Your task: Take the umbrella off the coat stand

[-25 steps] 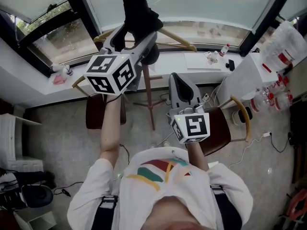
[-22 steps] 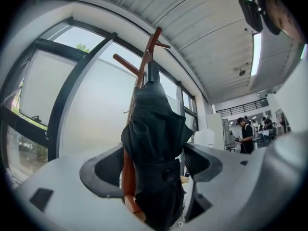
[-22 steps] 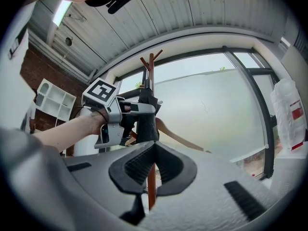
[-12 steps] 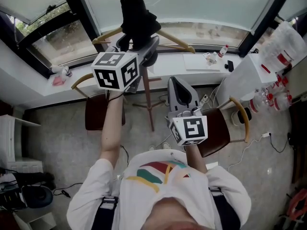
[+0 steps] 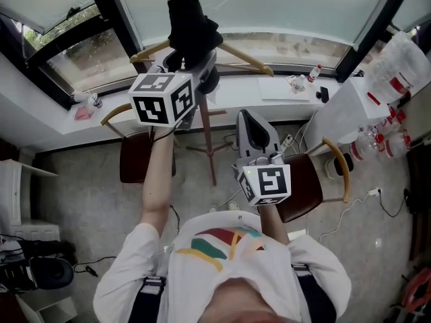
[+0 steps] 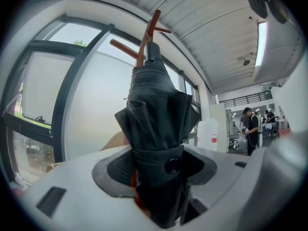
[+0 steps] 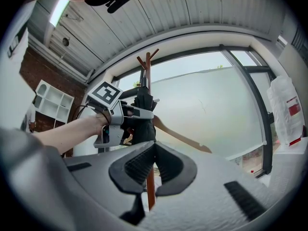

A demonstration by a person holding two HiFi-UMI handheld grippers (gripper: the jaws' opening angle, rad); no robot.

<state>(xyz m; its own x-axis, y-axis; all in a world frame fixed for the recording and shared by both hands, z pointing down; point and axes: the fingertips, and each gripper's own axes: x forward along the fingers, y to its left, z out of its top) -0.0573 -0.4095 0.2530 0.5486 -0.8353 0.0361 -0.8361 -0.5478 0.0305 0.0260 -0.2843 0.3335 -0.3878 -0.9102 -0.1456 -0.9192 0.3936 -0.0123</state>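
Observation:
A black folded umbrella [image 5: 192, 29] hangs upright on the reddish wooden coat stand [image 5: 207, 140] by the window. My left gripper [image 5: 195, 69] is raised to it and held level. In the left gripper view the umbrella [image 6: 156, 129] fills the gap between the jaws, which are closing on its strapped lower part, and the pads [image 6: 115, 170] touch the fabric. The stand's pegs [image 6: 144, 37] stick out above. My right gripper [image 5: 256, 123] hangs lower and nearer to me, its jaws shut on nothing. Past them the right gripper view shows the stand's pole [image 7: 150, 196] and the left gripper [image 7: 127, 117] at the umbrella [image 7: 143, 119].
A wooden hanger [image 5: 246, 56] juts right from the stand. Two brown chairs [image 5: 145, 157] [image 5: 313, 180] flank the pole below. The white windowsill [image 5: 236, 89] holds papers and small bottles. A white cabinet [image 5: 350, 106] stands at the right. A person [image 6: 250, 129] stands far off.
My left gripper has come in closer around the umbrella and its jaws have narrowed onto it. The right gripper has stayed where it was.

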